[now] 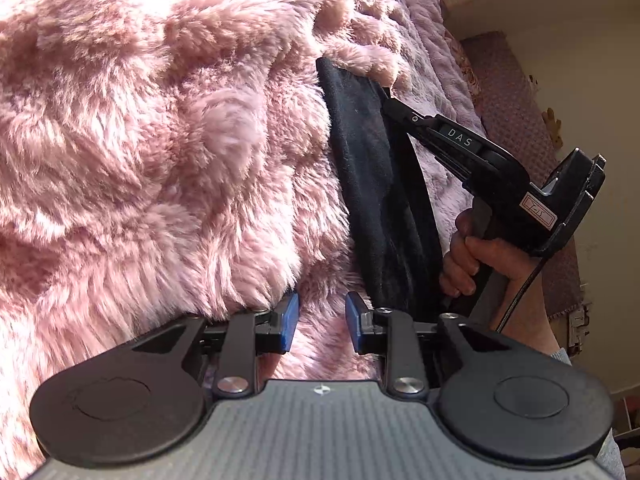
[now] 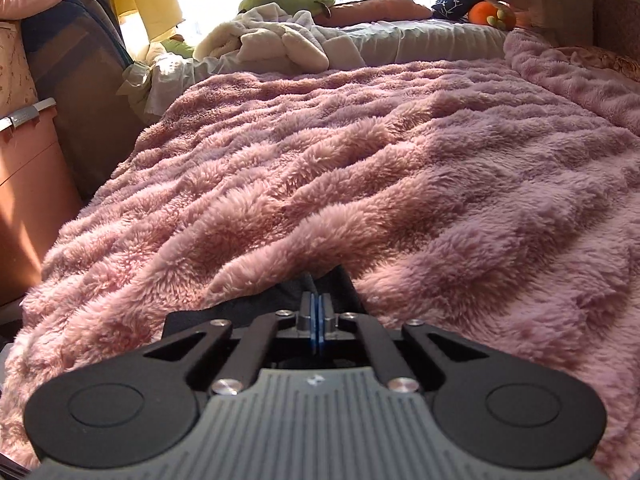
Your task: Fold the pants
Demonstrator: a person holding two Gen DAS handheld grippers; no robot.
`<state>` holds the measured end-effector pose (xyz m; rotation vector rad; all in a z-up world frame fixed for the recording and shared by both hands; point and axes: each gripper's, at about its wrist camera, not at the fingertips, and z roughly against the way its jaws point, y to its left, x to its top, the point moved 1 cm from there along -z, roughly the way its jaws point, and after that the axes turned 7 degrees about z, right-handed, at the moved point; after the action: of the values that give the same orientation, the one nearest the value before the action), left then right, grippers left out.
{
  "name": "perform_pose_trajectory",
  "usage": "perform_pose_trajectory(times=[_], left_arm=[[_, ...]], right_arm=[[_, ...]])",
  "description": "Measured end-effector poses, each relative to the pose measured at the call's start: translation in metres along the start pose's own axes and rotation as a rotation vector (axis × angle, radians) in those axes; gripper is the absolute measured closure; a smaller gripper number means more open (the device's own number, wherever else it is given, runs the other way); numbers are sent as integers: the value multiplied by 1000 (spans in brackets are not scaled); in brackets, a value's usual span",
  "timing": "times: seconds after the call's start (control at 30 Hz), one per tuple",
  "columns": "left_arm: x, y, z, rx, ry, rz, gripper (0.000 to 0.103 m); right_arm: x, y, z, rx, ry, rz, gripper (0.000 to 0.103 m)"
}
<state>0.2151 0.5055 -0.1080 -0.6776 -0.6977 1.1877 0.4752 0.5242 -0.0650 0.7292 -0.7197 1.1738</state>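
While the black pants (image 1: pixel 376 184) are lying in a narrow strip on the pink blanket (image 1: pixel 160 140), the right gripper (image 1: pixel 387 98) is pinching their far edge, jaws shut; the left gripper (image 1: pixel 322 326) is hovering half-open, empty; next it likely needs the near edge.

pink fluffy blanket (image 2: pixel 360 168), white towel (image 2: pixel 276 44), orange plush (image 2: pixel 490 12)
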Motion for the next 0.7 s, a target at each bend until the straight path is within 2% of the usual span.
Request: perform_pose_trajectory(times=[0.07, 0.17, 0.23, 0.3, 0.37, 0.4, 0.47, 0.57, 0.7], left_arm=[[-1, -2, -1, 0, 1, -13, 69], [0, -2, -2, 3, 0, -12, 70], [1, -2, -2, 2, 0, -8, 69], [0, -3, -3, 5, -3, -19, 69], [-1, -6, -2, 10, -9, -37, 69], [-2, -7, -1, 9, -14, -50, 70], [-5, -16, 1, 4, -26, -93, 69], [-16, -32, 6, -30, -38, -181, 69], [-35, -51, 2, -113, 21, -245, 69]], right_arm=[[4, -3, 8, -43, -47, -61, 103], [9, -1, 13, -76, -69, -44, 103], [10, -1, 3, -84, -20, -53, 103], [9, 2, -12, -145, 55, -28, 102], [7, -1, -16, -241, 86, -32, 83], [6, -6, -9, -276, 62, -69, 69], [6, -21, 18, -307, -5, -138, 68], [1, -43, 66, -272, -38, -168, 69], [-35, -58, 146, -165, -29, -146, 74]])
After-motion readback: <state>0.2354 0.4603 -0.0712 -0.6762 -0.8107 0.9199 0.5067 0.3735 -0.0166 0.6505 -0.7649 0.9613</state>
